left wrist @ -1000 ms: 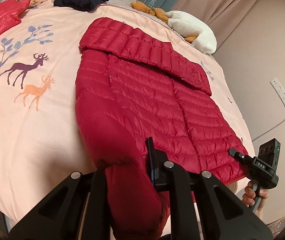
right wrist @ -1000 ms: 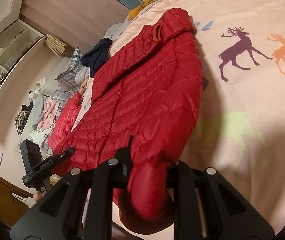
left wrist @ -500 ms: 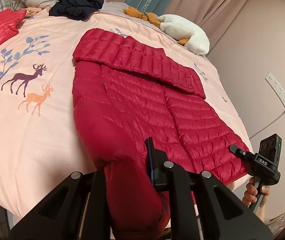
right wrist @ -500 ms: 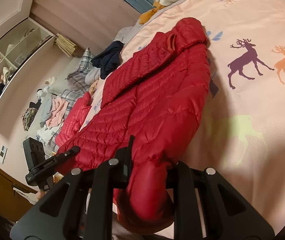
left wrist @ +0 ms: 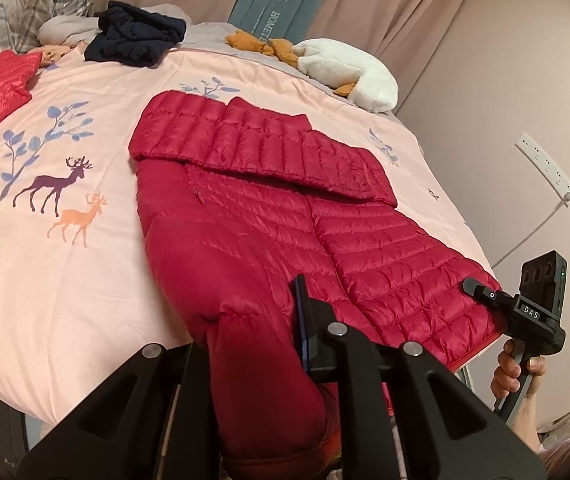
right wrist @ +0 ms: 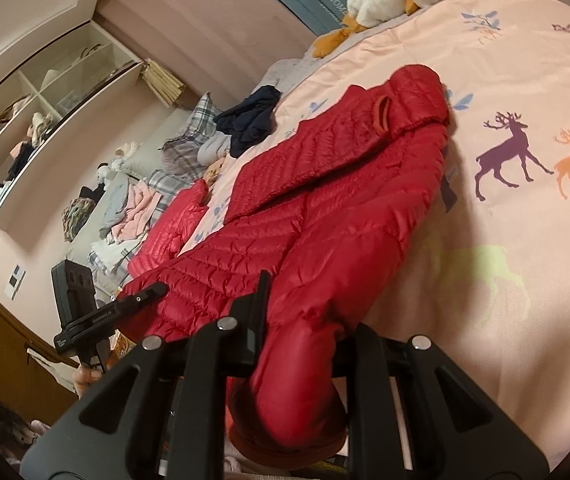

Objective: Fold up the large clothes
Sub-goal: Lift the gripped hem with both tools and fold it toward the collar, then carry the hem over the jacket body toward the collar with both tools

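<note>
My left claw [left wrist: 257, 344] is clamped on one jacket [left wrist: 269, 216] cuff and my right claw [right wrist: 305, 344] on the other, so both sleeves can fold ahead together over the body lying on the bed [left wrist: 85, 280].

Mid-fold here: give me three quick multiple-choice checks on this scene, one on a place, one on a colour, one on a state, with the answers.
1. Where does the dark navy garment lie?
A. at the far end of the bed, near the plaid pillows
B. on top of the red down jacket
C. on the floor

2. What colour is the larger deer print on the bedspread?
A. green
B. dark purple
C. white

3. What is the left gripper doing?
A. standing open above the bed
B. shut on the plush toy
C. shut on the red down jacket

Answers:
1. A, it sits beside the pillows, clear of the jacket.
2. B, the orange deer next to it is smaller.
3. C, red fabric is pinched between its fingers.
</note>
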`<state>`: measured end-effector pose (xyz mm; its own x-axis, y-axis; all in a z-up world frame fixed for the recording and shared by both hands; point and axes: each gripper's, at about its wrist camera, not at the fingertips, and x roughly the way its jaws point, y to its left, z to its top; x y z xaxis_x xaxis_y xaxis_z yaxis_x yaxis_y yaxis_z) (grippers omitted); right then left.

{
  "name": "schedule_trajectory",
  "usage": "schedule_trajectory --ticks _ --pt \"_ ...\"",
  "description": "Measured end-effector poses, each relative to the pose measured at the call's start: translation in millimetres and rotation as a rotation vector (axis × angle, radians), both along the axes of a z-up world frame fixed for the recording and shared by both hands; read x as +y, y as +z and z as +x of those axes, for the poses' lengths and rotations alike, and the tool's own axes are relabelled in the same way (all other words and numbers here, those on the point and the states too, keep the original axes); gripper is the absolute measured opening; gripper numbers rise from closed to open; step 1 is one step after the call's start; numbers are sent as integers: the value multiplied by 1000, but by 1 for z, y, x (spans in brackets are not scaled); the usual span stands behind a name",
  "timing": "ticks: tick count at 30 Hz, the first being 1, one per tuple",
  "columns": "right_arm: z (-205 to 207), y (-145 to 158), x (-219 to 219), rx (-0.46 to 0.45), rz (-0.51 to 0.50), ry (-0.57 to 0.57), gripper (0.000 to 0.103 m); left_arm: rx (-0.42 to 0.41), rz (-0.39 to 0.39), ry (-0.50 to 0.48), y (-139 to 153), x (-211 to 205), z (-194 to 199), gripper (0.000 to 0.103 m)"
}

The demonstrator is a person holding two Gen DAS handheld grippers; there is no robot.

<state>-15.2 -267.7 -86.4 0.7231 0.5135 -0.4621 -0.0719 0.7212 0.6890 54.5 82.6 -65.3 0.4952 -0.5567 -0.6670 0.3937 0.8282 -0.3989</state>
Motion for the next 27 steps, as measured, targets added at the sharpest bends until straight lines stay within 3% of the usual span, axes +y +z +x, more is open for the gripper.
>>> schedule_trajectory --ticks 11,27 --pt "-14 24 1 -70 -16 55 16 -46 7 -34 16 4 -12 13" --pt "-44 69 8 -251 -38 145 16 -194 2 -109 57 0 -35 13"
